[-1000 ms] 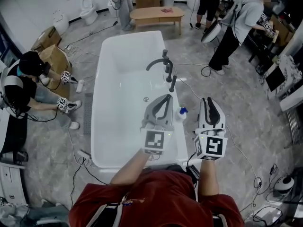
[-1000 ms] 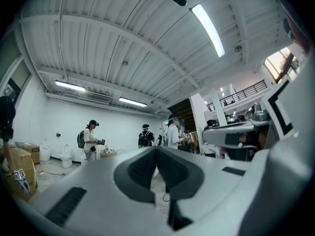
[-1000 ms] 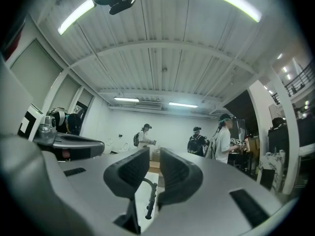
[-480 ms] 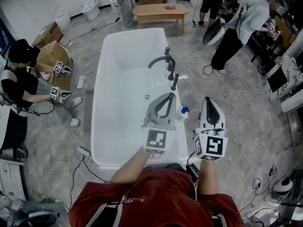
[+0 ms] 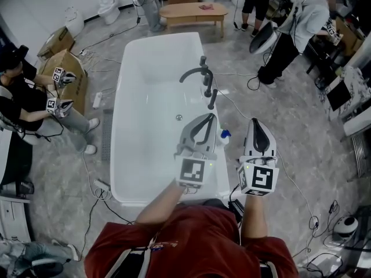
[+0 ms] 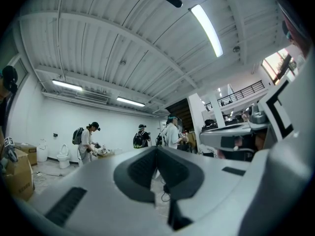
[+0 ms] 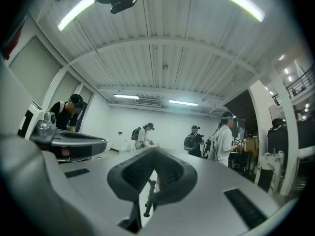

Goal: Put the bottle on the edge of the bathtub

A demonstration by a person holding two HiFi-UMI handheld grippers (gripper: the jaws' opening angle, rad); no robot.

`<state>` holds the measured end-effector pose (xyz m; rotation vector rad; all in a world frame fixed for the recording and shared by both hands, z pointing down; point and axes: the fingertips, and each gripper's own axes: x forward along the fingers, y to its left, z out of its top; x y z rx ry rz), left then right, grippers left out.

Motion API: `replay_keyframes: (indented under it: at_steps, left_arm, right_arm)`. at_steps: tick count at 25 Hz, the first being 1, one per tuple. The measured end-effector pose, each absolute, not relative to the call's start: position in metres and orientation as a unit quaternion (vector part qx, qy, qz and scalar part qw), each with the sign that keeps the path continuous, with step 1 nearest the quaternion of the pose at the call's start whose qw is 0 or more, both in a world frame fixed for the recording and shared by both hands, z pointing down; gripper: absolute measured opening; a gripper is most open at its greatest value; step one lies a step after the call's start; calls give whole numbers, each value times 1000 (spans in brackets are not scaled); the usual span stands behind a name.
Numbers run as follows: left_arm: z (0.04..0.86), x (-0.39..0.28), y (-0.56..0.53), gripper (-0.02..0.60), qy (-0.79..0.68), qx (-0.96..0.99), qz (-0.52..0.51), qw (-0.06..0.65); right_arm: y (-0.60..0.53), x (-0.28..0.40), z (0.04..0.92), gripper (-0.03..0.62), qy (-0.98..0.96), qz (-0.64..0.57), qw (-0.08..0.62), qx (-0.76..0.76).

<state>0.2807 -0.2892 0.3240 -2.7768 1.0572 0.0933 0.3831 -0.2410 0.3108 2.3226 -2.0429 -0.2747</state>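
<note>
Bottle (image 5: 224, 135), blue cap, stands on the right rim of the bathtub (image 5: 151, 97), centre frame, between the two grippers. Placing looks done; only pulling back remains, I judge. Left gripper (image 5: 206, 118): fingers pressed together, empty. Right gripper (image 5: 255, 122): same. Faucet (image 5: 200, 74) stands on the same rim above the bottle. Person (image 5: 295, 25) upper right, well apart.

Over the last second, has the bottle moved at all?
No. The bottle keeps the same spot just below the nearest tap handle. The slight shift in the head view is the camera's, since both drift together.
</note>
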Motion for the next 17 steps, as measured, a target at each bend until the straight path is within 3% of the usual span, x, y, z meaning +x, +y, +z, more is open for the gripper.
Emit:
replay_keyframes:
  at_steps: [17]
  left_arm:
    - [322, 298, -280, 15, 339, -935, 39, 93]
  right_arm:
    - [-230, 399, 310, 12, -644, -87, 12, 760]
